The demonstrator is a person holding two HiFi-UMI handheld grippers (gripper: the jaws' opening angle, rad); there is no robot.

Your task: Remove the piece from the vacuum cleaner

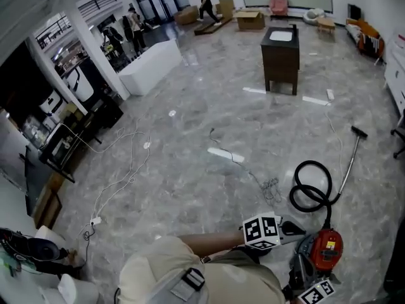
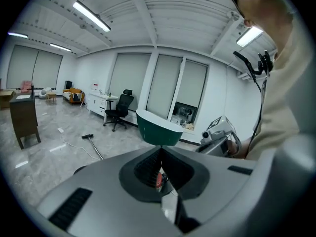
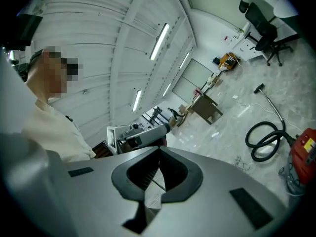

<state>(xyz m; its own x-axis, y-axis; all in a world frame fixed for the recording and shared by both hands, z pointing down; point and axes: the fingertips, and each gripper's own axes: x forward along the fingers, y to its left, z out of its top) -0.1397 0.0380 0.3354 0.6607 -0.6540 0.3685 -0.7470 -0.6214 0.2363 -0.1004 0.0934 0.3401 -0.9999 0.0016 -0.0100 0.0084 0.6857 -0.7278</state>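
Beside the red vacuum cleaner (image 1: 326, 249) on the floor (image 1: 190, 170), its near side hard to make out, the left gripper (image 2: 160, 148) and the right gripper (image 3: 159, 150), the latter cut off at the head view's bottom edge, both have their jaws pressed together on nothing.

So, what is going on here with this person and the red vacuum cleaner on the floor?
A person stands over the red vacuum cleaner, which sits on the marble floor with its black hose looped beside it. The person holds the left gripper and the right gripper close to the machine. Both have their jaws together with nothing between them, so the removal has not begun.
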